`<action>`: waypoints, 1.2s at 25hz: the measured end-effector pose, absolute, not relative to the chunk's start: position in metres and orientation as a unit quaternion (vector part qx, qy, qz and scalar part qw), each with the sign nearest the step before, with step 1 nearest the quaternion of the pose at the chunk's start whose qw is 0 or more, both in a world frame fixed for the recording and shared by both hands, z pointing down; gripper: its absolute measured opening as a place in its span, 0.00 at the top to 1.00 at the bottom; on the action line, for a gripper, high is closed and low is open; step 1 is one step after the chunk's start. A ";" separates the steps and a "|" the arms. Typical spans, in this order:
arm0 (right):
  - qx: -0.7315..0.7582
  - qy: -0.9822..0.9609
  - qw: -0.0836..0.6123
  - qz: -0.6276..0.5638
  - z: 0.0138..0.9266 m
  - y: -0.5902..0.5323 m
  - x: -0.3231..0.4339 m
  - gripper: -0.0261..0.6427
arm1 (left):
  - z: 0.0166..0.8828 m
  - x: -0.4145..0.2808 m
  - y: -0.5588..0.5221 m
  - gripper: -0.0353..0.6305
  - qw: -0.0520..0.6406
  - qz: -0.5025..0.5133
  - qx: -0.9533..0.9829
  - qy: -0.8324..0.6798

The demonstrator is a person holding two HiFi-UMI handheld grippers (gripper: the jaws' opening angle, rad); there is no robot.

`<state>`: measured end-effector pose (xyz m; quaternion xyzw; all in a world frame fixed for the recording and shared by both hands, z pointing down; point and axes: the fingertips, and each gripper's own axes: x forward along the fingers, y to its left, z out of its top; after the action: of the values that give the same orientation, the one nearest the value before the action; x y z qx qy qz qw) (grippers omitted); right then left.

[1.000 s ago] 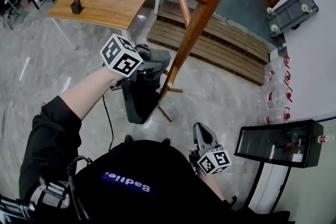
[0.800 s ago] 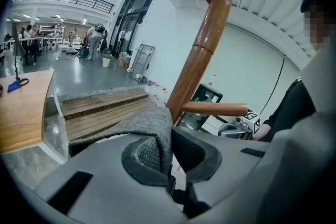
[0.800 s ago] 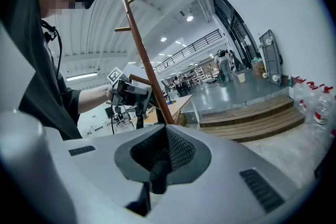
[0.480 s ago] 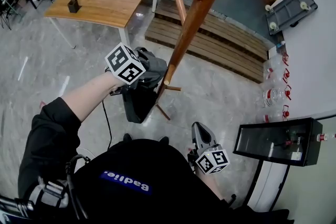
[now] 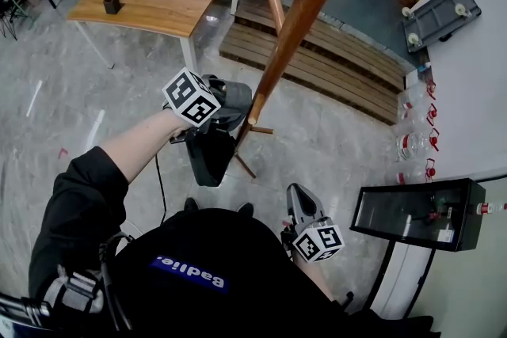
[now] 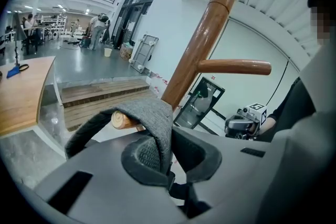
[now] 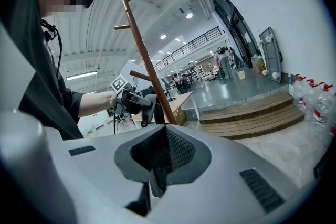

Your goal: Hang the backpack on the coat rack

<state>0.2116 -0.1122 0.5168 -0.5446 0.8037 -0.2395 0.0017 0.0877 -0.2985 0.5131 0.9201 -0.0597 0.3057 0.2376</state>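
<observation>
My left gripper (image 5: pixel 226 113) is shut on the grey strap (image 6: pixel 155 122) of the dark backpack (image 5: pixel 211 153), which hangs below it beside the wooden coat rack pole (image 5: pixel 299 16). In the left gripper view the strap loops over the rounded tip of a low peg (image 6: pixel 120 120). A higher peg (image 6: pixel 234 66) sticks out to the right of the pole (image 6: pixel 206 36). My right gripper (image 5: pixel 300 202) stays low near my body, apart from the rack, its jaws shut with nothing between them (image 7: pixel 160 164). The right gripper view shows the left gripper (image 7: pixel 132 100) at the pole (image 7: pixel 148 68).
A wooden table (image 5: pixel 170 0) with small items stands at the back left. A low wooden step platform (image 5: pixel 333 63) lies behind the rack. A dark glass-fronted cabinet (image 5: pixel 416 214) and water bottles (image 5: pixel 412 146) are along the right wall. People (image 6: pixel 97 29) stand far off.
My left gripper has sunk a little with the strap and moved closer to the pole and the low peg. The right gripper has not moved.
</observation>
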 end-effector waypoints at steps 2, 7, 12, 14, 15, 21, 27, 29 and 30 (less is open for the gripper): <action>-0.544 0.805 -0.001 -0.239 0.517 -0.111 0.211 0.95 | 0.518 0.087 -0.301 0.89 0.241 0.299 0.921 -0.064; -0.542 0.807 -0.006 -0.235 0.516 -0.107 0.211 0.95 | 0.527 0.088 -0.308 0.89 0.240 0.279 0.927 -0.069; -0.546 0.804 -0.006 -0.234 0.516 -0.104 0.210 0.95 | 0.533 0.086 -0.313 0.82 0.223 0.272 0.933 -0.074; -0.545 0.806 -0.008 -0.231 0.513 -0.104 0.207 0.95 | 0.536 0.081 -0.317 0.73 0.215 0.273 0.934 -0.084; -0.544 0.807 -0.009 -0.229 0.512 -0.104 0.206 0.95 | 0.537 0.078 -0.319 0.69 0.214 0.272 0.934 -0.089; -0.541 0.813 -0.015 -0.214 0.504 -0.103 0.201 0.95 | 0.531 0.062 -0.317 0.65 0.208 0.241 0.940 -0.126; -0.529 0.825 -0.016 -0.196 0.493 -0.111 0.177 0.95 | 0.492 0.025 -0.304 0.65 0.192 0.158 0.952 -0.176; -0.525 0.829 -0.016 -0.193 0.489 -0.115 0.168 0.95 | 0.472 0.018 -0.288 0.65 0.183 0.122 0.958 -0.183; -0.522 0.831 -0.015 -0.191 0.488 -0.117 0.164 0.95 | 0.464 0.016 -0.279 0.65 0.180 0.106 0.960 -0.186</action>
<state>0.1635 -0.1173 0.4878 -0.5221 0.8311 -0.1911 -0.0155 0.0156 -0.2789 0.4645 0.9602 -0.1855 0.1062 0.1799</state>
